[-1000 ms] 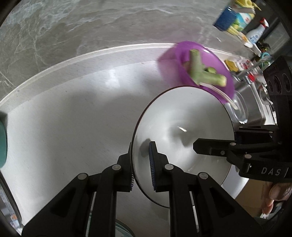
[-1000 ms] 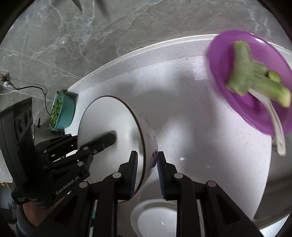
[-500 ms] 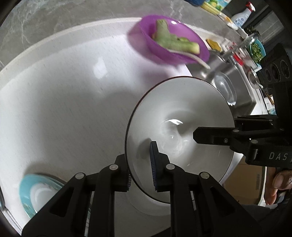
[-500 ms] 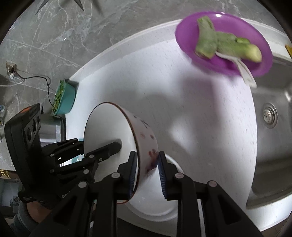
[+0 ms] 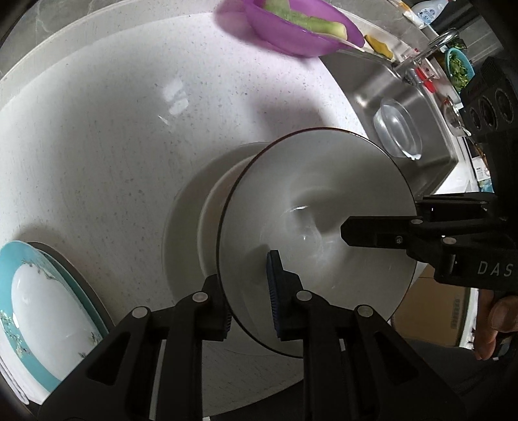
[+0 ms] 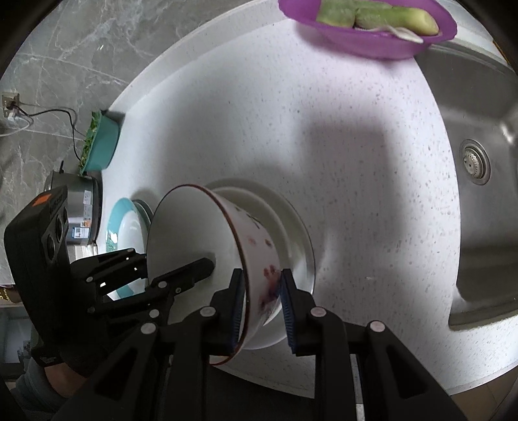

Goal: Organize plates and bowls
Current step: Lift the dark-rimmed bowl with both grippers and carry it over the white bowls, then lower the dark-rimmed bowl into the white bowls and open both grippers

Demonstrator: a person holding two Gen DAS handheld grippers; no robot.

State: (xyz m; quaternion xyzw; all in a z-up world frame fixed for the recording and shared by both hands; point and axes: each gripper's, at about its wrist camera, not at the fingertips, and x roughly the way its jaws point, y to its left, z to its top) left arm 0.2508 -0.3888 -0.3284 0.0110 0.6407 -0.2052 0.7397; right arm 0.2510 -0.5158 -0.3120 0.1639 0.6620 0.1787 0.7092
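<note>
Nearest the cameras, both claws were clamped on one white bowl (image 5: 317, 233). The left gripper (image 5: 249, 291) pinched the bowl's near-left rim, one pad inside and one outside the wall. The right gripper (image 6: 260, 298) pinched the opposite rim, with the patterned outer wall showing between its blue pads. Neither held anything else.

The bowl was tilted, its dark-lined rim raised on the left gripper's side, so that its mouth faced that camera. Its base pointed down and away toward a white plate (image 6: 301, 239) lying flat on the countertop (image 6: 340, 129). A second, plain white bowl (image 5: 213, 207) appeared to sit on that plate, directly beyond the held one. The held bowl overlapped it in both views; whether they touched could not be told.

That seemed to be the relation that mattered: the stack lay straight under and just beyond the held bowl, so nesting it probably called for levelling the rim and then lowering it. Both hands pointed steeply downward and shared the load about equally. A finger (image 5: 495, 327) of the right hand showed at the edge.

Left of the stack lay a teal-rimmed plate (image 5: 42, 307). To the right was the steel sink (image 6: 479, 136). Farthest off, a purple bowl of cut vegetable pieces (image 6: 365, 29) sat at the counter's back.
</note>
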